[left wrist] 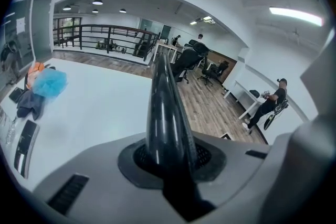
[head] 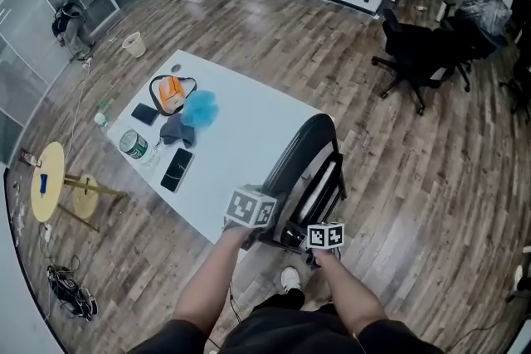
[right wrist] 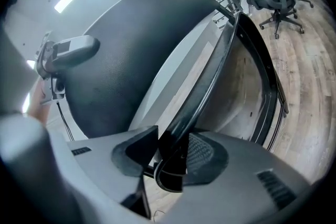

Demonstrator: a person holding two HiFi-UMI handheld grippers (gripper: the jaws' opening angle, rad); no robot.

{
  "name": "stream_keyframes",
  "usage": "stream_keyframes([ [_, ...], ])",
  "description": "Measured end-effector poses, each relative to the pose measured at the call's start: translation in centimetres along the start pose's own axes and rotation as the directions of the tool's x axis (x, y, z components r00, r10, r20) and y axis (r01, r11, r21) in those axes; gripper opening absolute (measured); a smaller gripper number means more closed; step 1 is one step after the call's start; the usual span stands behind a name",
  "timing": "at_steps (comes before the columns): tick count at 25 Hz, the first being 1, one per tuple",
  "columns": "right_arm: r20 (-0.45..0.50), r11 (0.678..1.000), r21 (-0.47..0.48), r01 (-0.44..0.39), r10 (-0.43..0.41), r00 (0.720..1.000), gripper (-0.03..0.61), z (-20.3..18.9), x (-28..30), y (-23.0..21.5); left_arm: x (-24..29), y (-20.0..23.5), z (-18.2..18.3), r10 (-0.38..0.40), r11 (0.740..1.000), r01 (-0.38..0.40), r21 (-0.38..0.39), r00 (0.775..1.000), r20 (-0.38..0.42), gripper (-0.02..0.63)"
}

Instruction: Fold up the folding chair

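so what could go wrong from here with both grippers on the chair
The left gripper pinches a glossy rounded rim of the folding chair, so it may slip. The right gripper holds only a thin black edge, which could twist loose. The chair stands right beside the white table; swinging it may knock the table's edge.

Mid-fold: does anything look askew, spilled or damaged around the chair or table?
Nothing stands out. The folding chair looks intact beside the white table, its frame held in the left gripper and right gripper; nothing on the table has spilled.
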State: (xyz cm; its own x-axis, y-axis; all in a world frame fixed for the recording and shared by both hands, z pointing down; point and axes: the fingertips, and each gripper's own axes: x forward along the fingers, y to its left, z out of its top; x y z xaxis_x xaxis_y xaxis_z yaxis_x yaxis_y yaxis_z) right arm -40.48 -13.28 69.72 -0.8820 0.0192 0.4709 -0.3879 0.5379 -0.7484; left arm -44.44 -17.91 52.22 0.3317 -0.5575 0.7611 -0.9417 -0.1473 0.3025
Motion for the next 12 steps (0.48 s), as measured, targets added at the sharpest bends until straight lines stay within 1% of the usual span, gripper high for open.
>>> stream_keyframes([
  [5,0.014,1.0,-0.02,-0.007,0.007,1.0,0.149,0.2,0.0,0.5,-0.1,0.3,0.2,0.038,0.998,-0.039,0.039,0.999,0.015,0.086],
  [6,0.026,0.999,-0.032,0.008,-0.007,1.0,0.15,0.3,-0.2,0.4,-0.3,0.5,0.3,0.062,0.997,-0.063,0.053,0.998,0.022,0.092],
  [7,0.04,0.998,-0.046,0.035,-0.034,0.999,0.166,0.4,-0.6,0.1,-0.8,0.8,0.4,0.1,0.992,-0.102,0.075,0.994,0.035,0.115],
  [8,0.057,0.996,-0.057,0.07,-0.067,0.996,0.179,0.5,-1.3,-0.5,-1.6,1.1,0.6,0.145,0.984,-0.15,0.1,0.988,0.058,0.153],
  [10,0.105,0.986,-0.08,0.149,-0.14,0.985,0.193,0.9,-3.7,-1.5,-3.8,1.4,1.0,0.231,0.959,-0.249,0.135,0.963,0.139,0.212],
  [11,0.142,0.977,-0.095,0.19,-0.176,0.974,0.193,1.2,-5.5,-1.6,-5.2,1.3,1.1,0.269,0.943,-0.3,0.146,0.943,0.197,0.218],
  [12,0.19,0.966,-0.111,0.232,-0.208,0.96,0.193,1.5,-7.8,-1.3,-6.7,1.0,1.2,0.301,0.924,-0.348,0.16,0.918,0.259,0.216],
])
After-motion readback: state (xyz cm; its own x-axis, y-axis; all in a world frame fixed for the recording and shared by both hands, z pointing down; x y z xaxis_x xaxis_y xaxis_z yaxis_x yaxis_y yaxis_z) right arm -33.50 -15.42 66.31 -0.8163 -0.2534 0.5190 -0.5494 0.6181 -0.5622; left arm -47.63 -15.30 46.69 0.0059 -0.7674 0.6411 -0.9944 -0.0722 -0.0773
